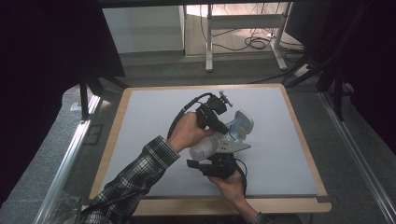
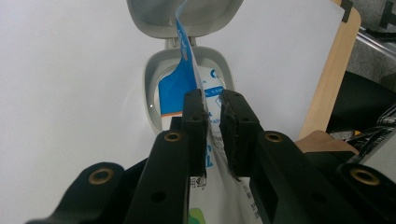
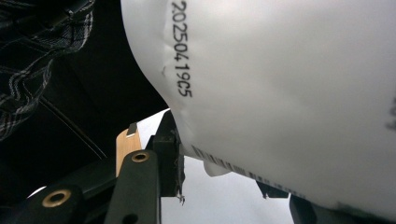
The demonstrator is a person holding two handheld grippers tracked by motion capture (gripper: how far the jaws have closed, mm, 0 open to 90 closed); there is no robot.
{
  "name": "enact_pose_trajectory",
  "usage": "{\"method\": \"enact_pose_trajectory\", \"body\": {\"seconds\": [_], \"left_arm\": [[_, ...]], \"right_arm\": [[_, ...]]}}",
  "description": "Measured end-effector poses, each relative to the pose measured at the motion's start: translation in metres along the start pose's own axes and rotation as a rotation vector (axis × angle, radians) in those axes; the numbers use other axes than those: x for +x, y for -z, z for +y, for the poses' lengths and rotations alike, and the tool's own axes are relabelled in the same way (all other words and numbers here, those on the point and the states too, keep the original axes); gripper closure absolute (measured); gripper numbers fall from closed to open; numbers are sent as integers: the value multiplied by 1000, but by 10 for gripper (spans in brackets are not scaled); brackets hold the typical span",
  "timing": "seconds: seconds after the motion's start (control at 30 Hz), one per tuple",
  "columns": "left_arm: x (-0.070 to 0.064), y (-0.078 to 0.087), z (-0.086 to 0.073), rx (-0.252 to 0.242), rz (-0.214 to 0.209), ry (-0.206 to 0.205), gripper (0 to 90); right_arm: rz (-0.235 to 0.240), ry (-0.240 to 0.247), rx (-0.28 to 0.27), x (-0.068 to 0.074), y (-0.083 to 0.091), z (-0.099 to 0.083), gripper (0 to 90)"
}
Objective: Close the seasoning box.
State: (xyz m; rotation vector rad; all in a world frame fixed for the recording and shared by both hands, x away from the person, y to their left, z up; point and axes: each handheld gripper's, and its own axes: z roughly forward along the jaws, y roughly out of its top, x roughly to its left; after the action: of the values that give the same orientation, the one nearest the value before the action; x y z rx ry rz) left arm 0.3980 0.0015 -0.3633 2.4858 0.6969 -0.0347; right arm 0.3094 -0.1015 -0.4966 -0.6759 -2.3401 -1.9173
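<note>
A white wipes packet [image 1: 204,150] with a grey flip lid [image 1: 243,121] is held above the table. My right gripper [image 1: 219,164] is shut on the packet's lower end; in the right gripper view the packet [image 3: 289,84], printed with a date code and a barcode, bulges between the jaws of the right gripper [image 3: 233,186]. The lid [image 2: 184,14] stands open over its oval opening [image 2: 154,79]. A thin blue-and-white sheet [image 2: 180,81] rises from the opening, and my left gripper [image 2: 212,105] is shut on it. From above, the left gripper [image 1: 227,129] sits just beside the lid.
The pale grey table top [image 1: 149,121] has a wooden rim [image 1: 112,140]. A plaid sleeve [image 1: 135,182] crosses the front left. Beyond the far edge stand metal table legs [image 1: 208,42] and cables on the floor.
</note>
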Motion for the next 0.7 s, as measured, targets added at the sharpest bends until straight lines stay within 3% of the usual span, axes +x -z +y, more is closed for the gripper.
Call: {"method": "enact_pose_trajectory", "body": {"seconds": [0.7], "left_arm": [[-1, -2, 0, -1, -3, 3, 773]], "right_arm": [[3, -4, -8, 1, 2, 2, 585]]}}
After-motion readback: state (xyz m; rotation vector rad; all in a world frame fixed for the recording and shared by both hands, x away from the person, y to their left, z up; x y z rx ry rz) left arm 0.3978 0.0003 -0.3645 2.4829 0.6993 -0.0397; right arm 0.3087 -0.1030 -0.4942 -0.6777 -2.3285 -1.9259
